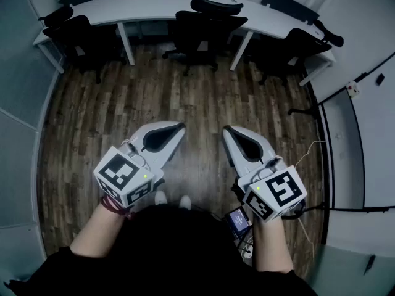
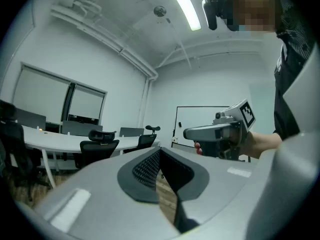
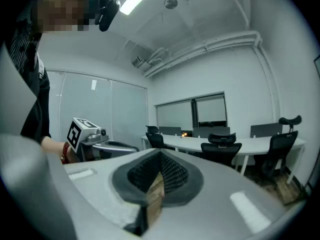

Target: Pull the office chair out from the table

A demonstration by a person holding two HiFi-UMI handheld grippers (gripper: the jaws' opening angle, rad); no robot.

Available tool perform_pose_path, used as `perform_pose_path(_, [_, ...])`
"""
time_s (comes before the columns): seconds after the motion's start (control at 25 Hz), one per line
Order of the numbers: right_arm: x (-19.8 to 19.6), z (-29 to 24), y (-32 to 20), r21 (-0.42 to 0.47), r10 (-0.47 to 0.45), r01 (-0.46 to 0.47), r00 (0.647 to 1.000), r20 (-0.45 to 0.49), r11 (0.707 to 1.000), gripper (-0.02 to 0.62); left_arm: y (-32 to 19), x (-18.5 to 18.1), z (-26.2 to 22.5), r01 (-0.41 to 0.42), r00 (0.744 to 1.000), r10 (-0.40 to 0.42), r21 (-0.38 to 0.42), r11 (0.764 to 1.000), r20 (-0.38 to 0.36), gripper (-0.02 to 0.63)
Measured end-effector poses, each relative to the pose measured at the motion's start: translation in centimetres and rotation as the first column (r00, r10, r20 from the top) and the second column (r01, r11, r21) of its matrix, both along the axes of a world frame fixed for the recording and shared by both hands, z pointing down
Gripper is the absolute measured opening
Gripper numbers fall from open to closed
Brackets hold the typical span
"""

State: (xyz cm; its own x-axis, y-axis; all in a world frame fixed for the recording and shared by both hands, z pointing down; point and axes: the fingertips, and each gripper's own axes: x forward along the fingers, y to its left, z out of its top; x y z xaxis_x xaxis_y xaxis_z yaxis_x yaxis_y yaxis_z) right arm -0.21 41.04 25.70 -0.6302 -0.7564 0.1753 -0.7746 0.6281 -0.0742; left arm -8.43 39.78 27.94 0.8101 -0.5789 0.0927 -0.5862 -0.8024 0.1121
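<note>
While we hold the left hand-held gripper [image 1: 179, 128] and the right hand-held gripper [image 1: 228, 130] closed and empty, the office chair [image 1: 207, 28] stands tucked against the bench [image 1: 142, 8], well apart from both.

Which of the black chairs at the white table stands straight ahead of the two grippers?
The middle chair; the left chair and the right chair stand at the table's ends, off to the sides.

The office chair [image 1: 207, 29] is showing solid black, the worktop [image 1: 154, 6] is gleaming white, and the floor [image 1: 185, 97] is running streaky brown wood-grain.
</note>
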Motion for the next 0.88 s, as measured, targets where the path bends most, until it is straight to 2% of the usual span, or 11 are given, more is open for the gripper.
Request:
perform_pose_path(0.24, [1.8,0.6,0.6,-0.006,0.010,-0.010,1.000,-0.014,1.000,0.000,0.5,1.8,-0.7,-0.075,0.997,0.075,0.030,0.997,-0.019,0.000])
perform_pose_path(0.32, [2.3,0.7,1.1,0.008,-0.018,0.018,1.000,-0.017,1.000,0.000,0.5,2.3,-0.2,-0.078,0.996,0.078,0.000,0.997,-0.051,0.002])
perform_pose_path(0.44, [3.0,0.4,2.0,0.019,-0.058,0.057,0.997,0.047,0.998,0.000,0.3,2.9,0.2,-0.074,0.995,0.072,-0.039,0.996,-0.071,0.002])
perform_pose_path(0.6, [4.4,1.0,3.0,0.031,-0.070,0.068,0.996,0.051,0.997,0.000,0.8,4.9,0.1,-0.087,0.995,0.085,-0.035,0.996,-0.053,0.002])
perform_pose_path(0.76, [5.6,1.5,3.8,0.034,-0.069,0.067,0.996,0.058,0.997,0.000,2.7,6.5,1.3,-0.099,0.992,0.095,0.041,0.994,0.082,0.000])
perform_pose_path(0.8, [6.2,1.6,4.1,0.035,-0.067,0.065,0.996,0.053,0.997,0.000,3.3,6.9,2.0,-0.108,0.990,0.104,0.040,0.993,0.092,0.000])
perform_pose_path(0.88, [7.2,2.0,5.0,0.030,-0.060,0.059,0.997,0.054,0.998,0.000,4.0,7.4,2.8,-0.100,0.993,0.099,-0.003,0.995,0.065,0.000])
